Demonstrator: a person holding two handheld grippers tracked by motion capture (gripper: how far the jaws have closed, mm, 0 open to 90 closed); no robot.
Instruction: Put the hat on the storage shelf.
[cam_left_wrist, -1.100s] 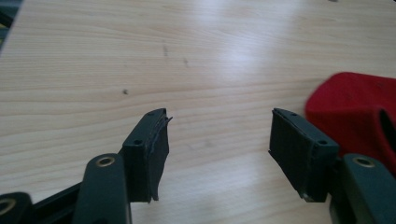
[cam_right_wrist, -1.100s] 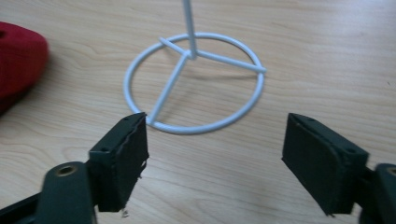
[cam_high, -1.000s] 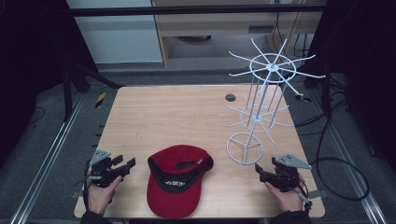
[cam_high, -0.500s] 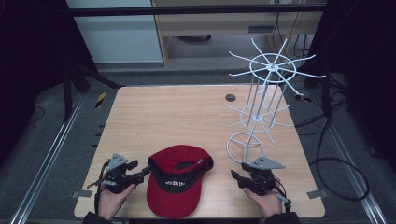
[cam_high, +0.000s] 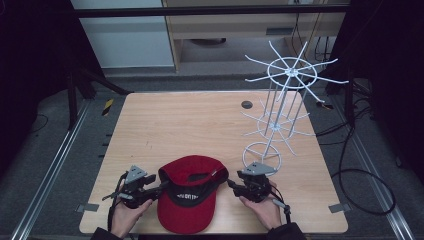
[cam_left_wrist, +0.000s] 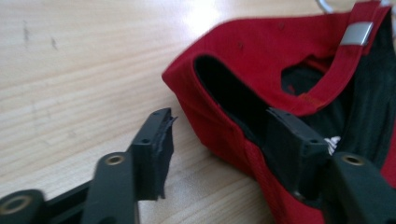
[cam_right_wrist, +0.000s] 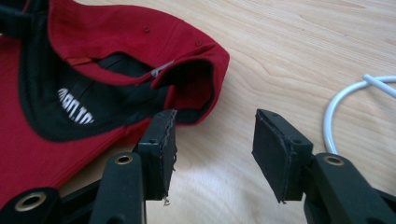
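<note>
Here the red cap (cam_high: 189, 192) lies upside down at the table's (cam_high: 190, 125) near edge, between both grippers. Left gripper (cam_left_wrist: 219, 140) jaws open, straddling the cap's side rim, just been closing. Right gripper (cam_right_wrist: 212, 140) jaws open, also just closing, cloth seemingly beside one pad, not pinched. Soft, light fabric; will likely sag, so best taken at the stitched rim, both sides.

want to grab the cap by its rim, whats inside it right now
The red cap lies upside down, showing black lining and white lettering. One jaw of the left gripper sits inside the rim. The crown's depth is dark, unseen.
</note>
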